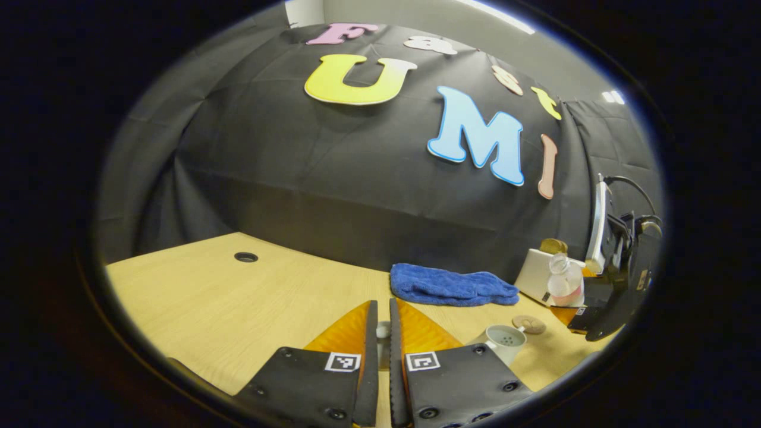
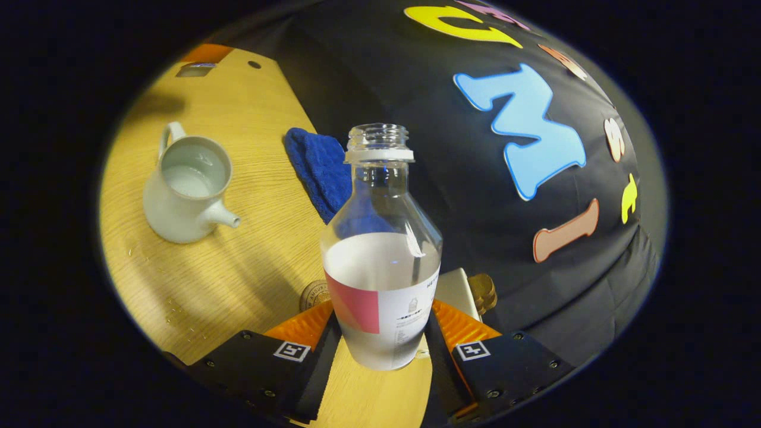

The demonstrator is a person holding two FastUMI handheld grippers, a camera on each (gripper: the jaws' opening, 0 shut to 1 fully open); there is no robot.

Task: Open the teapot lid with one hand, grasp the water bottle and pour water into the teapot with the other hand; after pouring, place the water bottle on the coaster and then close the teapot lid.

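**Meanwhile: bottle gripped, lid lifted clear**

Clamped between the right tongs is a clear plastic water bottle, uncapped, with a threaded neck, rounded shoulders and a paper label; both fingers press on its lower body. It is held upright and is partly filled. Ahead and to the left of these tongs, a smooth pale ceramic teapot with a loop handle and short spout stands open on the wood-grain worktop, liquid seen inside. A plush blue towel lies beyond it. A round coaster sits just behind the left finger. The left tongs are nearly closed on a small pale knob, seemingly the teapot lid.
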